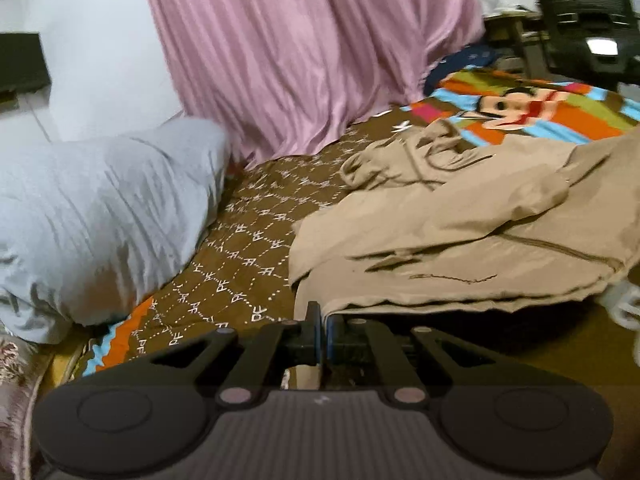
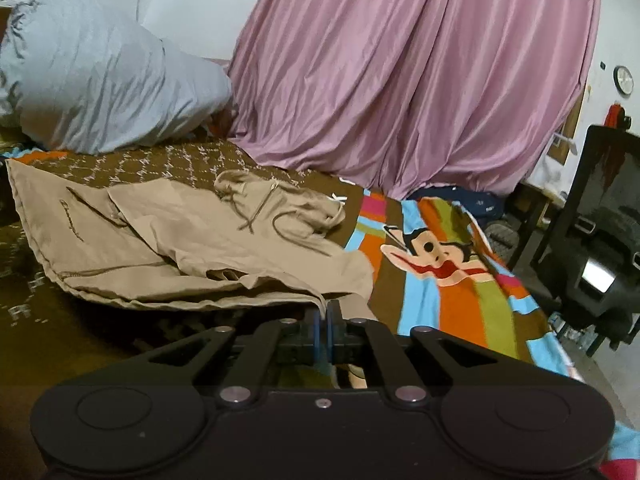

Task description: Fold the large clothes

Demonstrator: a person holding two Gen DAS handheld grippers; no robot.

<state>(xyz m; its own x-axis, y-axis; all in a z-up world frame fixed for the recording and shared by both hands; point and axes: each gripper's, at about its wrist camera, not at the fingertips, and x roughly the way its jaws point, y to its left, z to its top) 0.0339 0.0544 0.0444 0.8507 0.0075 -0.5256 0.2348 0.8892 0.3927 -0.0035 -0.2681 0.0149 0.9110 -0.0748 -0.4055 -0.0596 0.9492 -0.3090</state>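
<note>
A large tan hooded jacket (image 1: 460,228) with a zipper lies partly folded on the bed, its hood and drawstrings toward the curtain. It also shows in the right wrist view (image 2: 192,248). My left gripper (image 1: 323,320) is shut on the jacket's near hem edge, which is lifted off the bed. My right gripper (image 2: 323,312) is shut on the near edge of the jacket at its other corner, cloth pinched between the blue pads.
The bed carries a brown patterned blanket (image 1: 248,240) with a striped cartoon panel (image 2: 448,280). A grey pillow (image 1: 92,216) lies at the left. A pink curtain (image 2: 408,80) hangs behind. A black office chair (image 2: 600,232) stands at the right beside the bed.
</note>
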